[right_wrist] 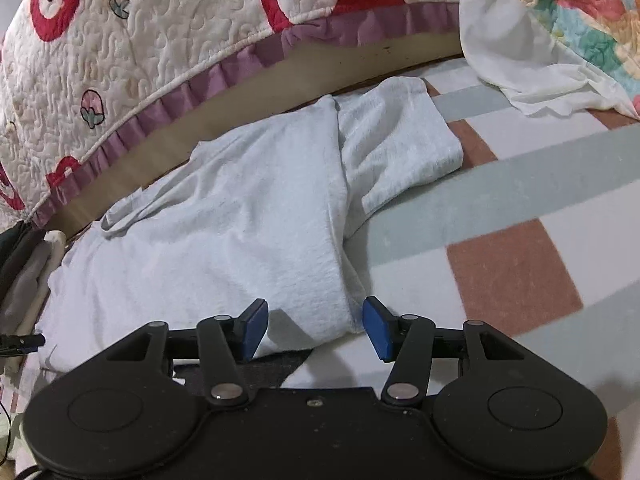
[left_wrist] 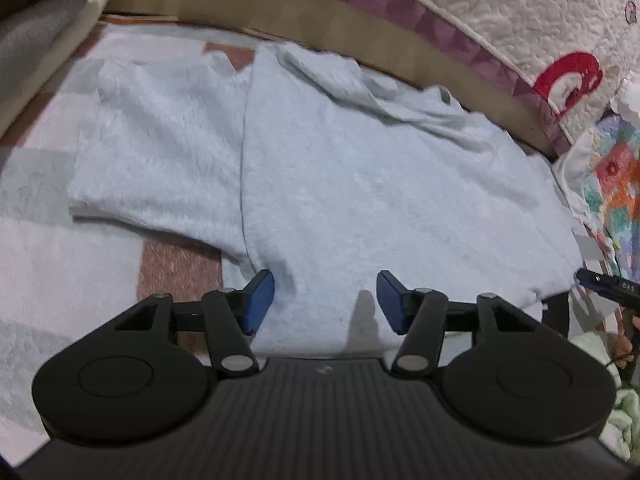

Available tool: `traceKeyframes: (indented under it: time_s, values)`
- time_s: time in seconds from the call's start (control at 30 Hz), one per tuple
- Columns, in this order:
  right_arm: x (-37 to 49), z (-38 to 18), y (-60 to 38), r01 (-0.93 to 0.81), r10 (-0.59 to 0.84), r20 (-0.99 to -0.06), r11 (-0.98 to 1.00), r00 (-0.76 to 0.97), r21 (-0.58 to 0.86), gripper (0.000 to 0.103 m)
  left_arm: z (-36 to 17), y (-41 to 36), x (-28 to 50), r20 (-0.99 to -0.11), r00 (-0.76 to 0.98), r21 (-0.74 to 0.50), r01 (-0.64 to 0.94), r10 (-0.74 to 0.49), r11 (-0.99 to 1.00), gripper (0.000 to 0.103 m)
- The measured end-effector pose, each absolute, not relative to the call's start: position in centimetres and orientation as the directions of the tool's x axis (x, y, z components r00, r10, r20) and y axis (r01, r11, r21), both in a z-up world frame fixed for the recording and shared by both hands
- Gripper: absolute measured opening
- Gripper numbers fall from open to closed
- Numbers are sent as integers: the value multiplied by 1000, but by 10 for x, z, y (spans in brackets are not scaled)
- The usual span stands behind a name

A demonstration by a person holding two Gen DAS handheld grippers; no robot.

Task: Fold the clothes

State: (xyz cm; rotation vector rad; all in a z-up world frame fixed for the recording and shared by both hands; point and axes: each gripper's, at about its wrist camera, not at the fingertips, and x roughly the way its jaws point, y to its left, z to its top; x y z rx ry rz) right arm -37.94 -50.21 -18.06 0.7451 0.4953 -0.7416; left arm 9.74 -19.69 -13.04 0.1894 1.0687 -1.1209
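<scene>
A pale blue T-shirt lies spread on a checked blanket, its sleeve stretched out to the left. My left gripper hovers low over the shirt's near edge, its blue pads wide apart with cloth under the gap: open. In the right wrist view the same T-shirt is rumpled, with its other sleeve folded back. My right gripper stands open at the near hem corner, which lies between the pads without being pinched. Each gripper's tip shows at the edge of the other's view.
The blanket has white, grey-green and brown squares. A quilted cover with red bears rises behind the shirt above a tan strip. A floral pillow lies at the far right. Dark folded cloth sits at the far left.
</scene>
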Motion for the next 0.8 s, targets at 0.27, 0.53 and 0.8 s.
traceKeyframes:
  time_s: [0.27, 0.53, 0.8]
  values:
    - [-380, -134, -492, 716, -466, -585, 621, 664, 319, 4, -117, -164, 88, -758, 48, -386, 771, -651, 506, 1]
    - [-377, -149, -482, 837, -553, -693, 530, 463, 136, 10, -125, -174, 75, -825, 123, -229, 819, -552, 526, 7]
    - [-341, -141, -416, 549, -515, -711, 807, 479, -215, 52, -94, -169, 31, -702, 172, -61, 952, -691, 299, 30]
